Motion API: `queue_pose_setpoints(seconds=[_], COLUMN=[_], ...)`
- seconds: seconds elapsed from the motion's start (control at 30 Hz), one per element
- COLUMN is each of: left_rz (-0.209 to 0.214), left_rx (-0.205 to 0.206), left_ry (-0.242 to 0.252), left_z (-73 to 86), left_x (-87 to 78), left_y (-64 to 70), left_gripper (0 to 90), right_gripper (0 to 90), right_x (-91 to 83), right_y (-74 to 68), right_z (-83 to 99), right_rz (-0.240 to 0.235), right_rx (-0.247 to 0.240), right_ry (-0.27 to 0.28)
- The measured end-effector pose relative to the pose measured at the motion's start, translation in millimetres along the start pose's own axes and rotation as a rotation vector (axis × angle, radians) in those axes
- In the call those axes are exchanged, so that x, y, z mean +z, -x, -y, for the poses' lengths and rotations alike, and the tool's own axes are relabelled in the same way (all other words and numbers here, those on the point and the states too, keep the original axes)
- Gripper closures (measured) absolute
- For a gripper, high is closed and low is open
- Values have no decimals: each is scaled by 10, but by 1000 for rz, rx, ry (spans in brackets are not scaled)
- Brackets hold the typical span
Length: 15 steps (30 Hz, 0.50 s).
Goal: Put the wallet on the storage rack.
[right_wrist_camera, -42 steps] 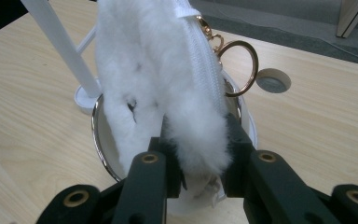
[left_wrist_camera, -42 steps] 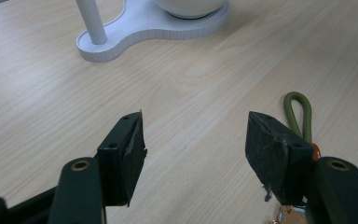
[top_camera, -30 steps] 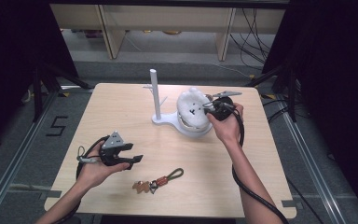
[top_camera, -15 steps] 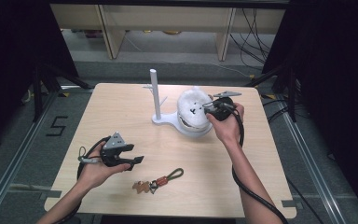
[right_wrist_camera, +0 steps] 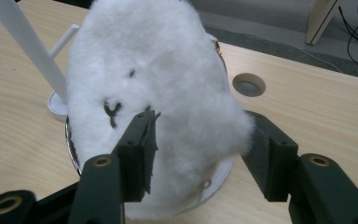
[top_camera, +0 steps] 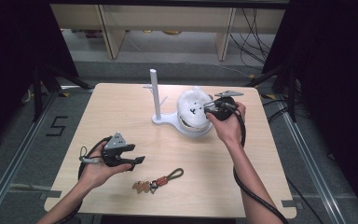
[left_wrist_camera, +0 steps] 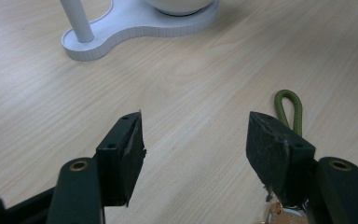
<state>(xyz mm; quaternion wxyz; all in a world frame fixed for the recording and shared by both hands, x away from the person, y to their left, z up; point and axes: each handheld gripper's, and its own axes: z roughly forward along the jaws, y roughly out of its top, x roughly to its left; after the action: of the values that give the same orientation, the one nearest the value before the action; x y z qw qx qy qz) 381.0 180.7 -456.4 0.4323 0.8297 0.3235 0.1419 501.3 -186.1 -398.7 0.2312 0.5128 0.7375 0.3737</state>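
Note:
A fluffy white plush toy (top_camera: 193, 108) with small black marks sits in the bowl (right_wrist_camera: 221, 175) of a white stand (top_camera: 165, 120) that has an upright post (top_camera: 154, 93). My right gripper (top_camera: 208, 110) reaches in from the right, and its jaws press into the plush (right_wrist_camera: 168, 79) from both sides (right_wrist_camera: 198, 140). My left gripper (top_camera: 137, 156) is held low over the table's front left, open and holding nothing (left_wrist_camera: 195, 140). A keychain (top_camera: 158, 181) with a green cord loop (left_wrist_camera: 291, 109) and brown tags lies just right of it.
The light wooden table (top_camera: 121, 107) has a round hole (right_wrist_camera: 248, 84) behind the stand. The stand's base (left_wrist_camera: 135, 25) lies ahead of the left gripper. Dark floor, cables and shelf legs surround the table.

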Motion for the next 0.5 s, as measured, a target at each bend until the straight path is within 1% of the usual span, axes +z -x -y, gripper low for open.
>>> queue_pose_setpoints(seconds=[0.03, 0.07, 0.1, 0.13, 0.17, 0.2, 0.23, 0.27, 0.3, 0.33, 0.37, 0.4, 0.43, 0.47, 0.5], left_rz=[5, 5, 8, 11, 11, 4, 4, 10, 10, 10, 12, 12, 13, 13, 14], left_rx=[9, 9, -9, 13, 13, 8, 12, -1, -3, -3, -1, 1, 2, 2, 17], left_ry=[-7, -7, 12, -6, -6, -6, -5, 7, 11, 11, 5, 4, 4, 4, -7], left_z=[-4, -4, -5, -10, -10, -13, -14, -17, -17, -17, -20, -21, -22, -22, -26], left_x=[-3, -3, 15, 5, 5, 6, 8, 21, 25, 25, 25, 26, 27, 27, 21], left_y=[-3, -3, 14, 1, 1, 10, 13, 26, 32, 32, 32, 34, 34, 34, 27], left_gripper=[362, 361, 361, 360, 360, 360, 360, 359, 359, 359, 359, 359, 359, 359, 359], right_gripper=[457, 457, 439, 433, 426, 420, 420, 404, 400, 400, 390, 387, 383, 383, 382], right_x=[-5, -5, -28, -30, -55, -56, -56, -78, -90, -90, -112, -113, -128, -128, -153], right_y=[26, 26, 43, 50, 34, 60, 60, 71, 47, 47, 80, 73, 97, 97, 112], right_z=[3, 3, 15, 24, 31, 39, 39, 52, 61, 61, 69, 77, 79, 79, 97], right_rz=[-2, -2, -6, -12, -6, -5, -5, -2, -5, -5, -8, -8, -8, -8, -9], right_rx=[-28, -28, -28, -24, -4, -28, -28, -21, 13, 13, -10, 7, -4, -4, 3], right_ry=[14, 14, 20, 30, 20, 34, 34, 40, 40, 40, 54, 62, 66, 66, 67])
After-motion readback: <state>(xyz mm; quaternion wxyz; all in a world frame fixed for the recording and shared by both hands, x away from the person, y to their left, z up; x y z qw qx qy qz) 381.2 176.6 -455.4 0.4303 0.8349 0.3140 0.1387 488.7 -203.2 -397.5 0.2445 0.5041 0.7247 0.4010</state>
